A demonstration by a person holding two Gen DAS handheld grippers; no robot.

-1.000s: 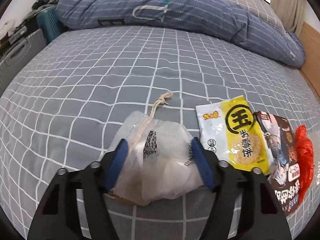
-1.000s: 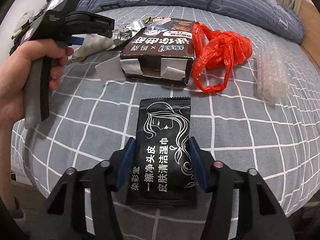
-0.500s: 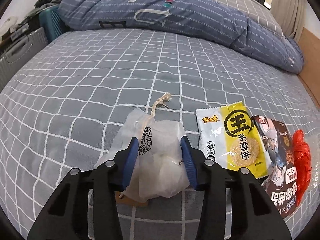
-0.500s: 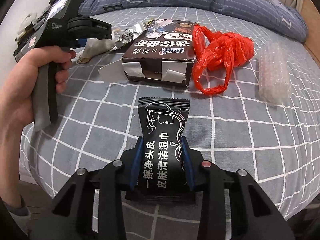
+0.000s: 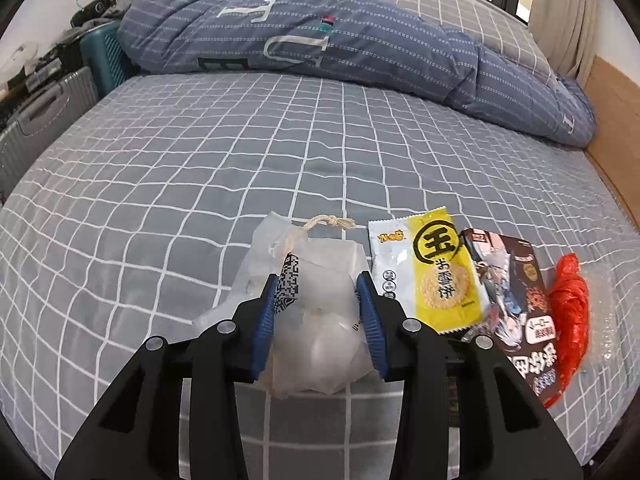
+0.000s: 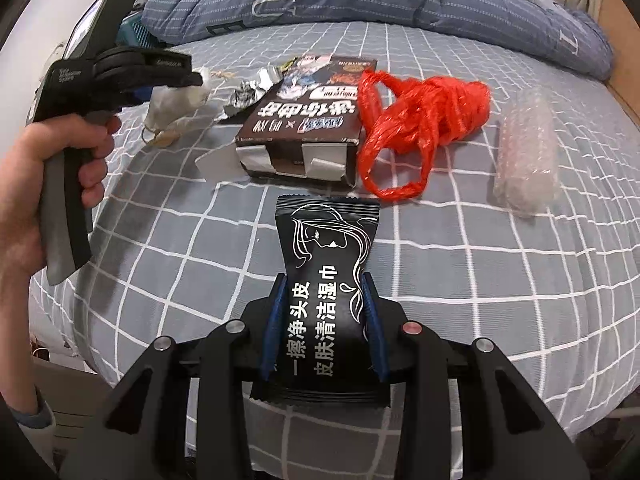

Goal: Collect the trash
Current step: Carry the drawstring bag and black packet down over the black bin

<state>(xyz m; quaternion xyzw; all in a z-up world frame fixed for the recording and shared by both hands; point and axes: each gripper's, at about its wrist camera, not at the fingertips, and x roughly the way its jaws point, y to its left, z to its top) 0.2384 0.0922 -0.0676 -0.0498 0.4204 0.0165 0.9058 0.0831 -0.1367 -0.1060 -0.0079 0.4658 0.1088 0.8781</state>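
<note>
Left gripper [image 5: 320,292]: blue ribbed pads pressed into both sides of a crumpled translucent bag [image 5: 316,320] at the lower centre of the left wrist frame; the jaws have just been closing on it.
Translucent bag: soft, wrinkled film with a printed code strip and a twisted twine cord [image 5: 320,226] at its top.
Right gripper [image 6: 324,308]: narrowed onto a black wipe packet [image 6: 324,300] at the lower centre of the right wrist frame, pads pinching its long edges.
Black wipe packet: glossy foil, flat rectangle with crimped ends, white line drawing and lettering.
Bed [image 5: 200,168]: grey sheet with a white grid — smooth, lightly creased.
Other trash: yellow-and-white snack wrapper [image 5: 432,276] just right of the bag; dark printed carton [image 6: 308,120] with torn-open flaps; crinkled red plastic bag [image 6: 420,120] touching the carton's right side; bubble wrap roll [image 6: 528,160] far right.
Duvet [image 5: 360,48]: blue, striped, bunched along the top.
Change: a second ago both grippers stood wider around their items; the bag's sides are now squeezed narrower, and its cord sits higher off the sheet.
</note>
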